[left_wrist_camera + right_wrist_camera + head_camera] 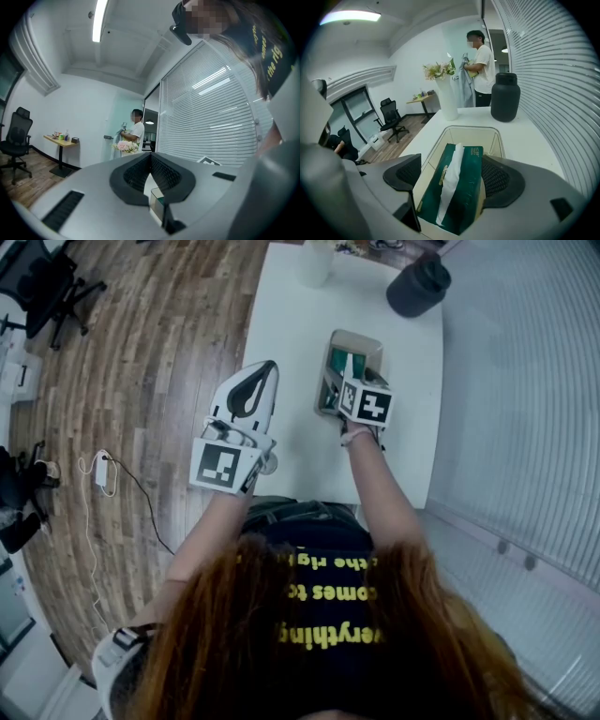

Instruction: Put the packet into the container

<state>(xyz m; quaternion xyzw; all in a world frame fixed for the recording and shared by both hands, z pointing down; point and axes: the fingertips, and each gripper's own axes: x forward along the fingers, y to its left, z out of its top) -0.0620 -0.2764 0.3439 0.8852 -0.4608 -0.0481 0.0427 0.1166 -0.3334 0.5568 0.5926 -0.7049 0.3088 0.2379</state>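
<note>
A translucent container (367, 346) stands on the white table (291, 324). In the right gripper view its rim (472, 128) lies just ahead of the jaws. My right gripper (452, 177) is shut on a green tissue packet (464, 187) with white tissue poking from its slot. The packet tilts down into the container's near end, and green shows inside it (343, 363) in the head view. My left gripper (269, 367) hovers over the table's left edge, beside the container, shut on nothing. The left gripper view shows its jaws (151, 157) meeting at the tip.
A black jar (419, 284) and a white vase (314, 263) holding flowers (439, 70) stand at the table's far end. A person (480, 65) stands beyond it. Blinds (525, 381) run along the right. On the wooden floor to the left are office chairs (47, 287) and a cable (98, 470).
</note>
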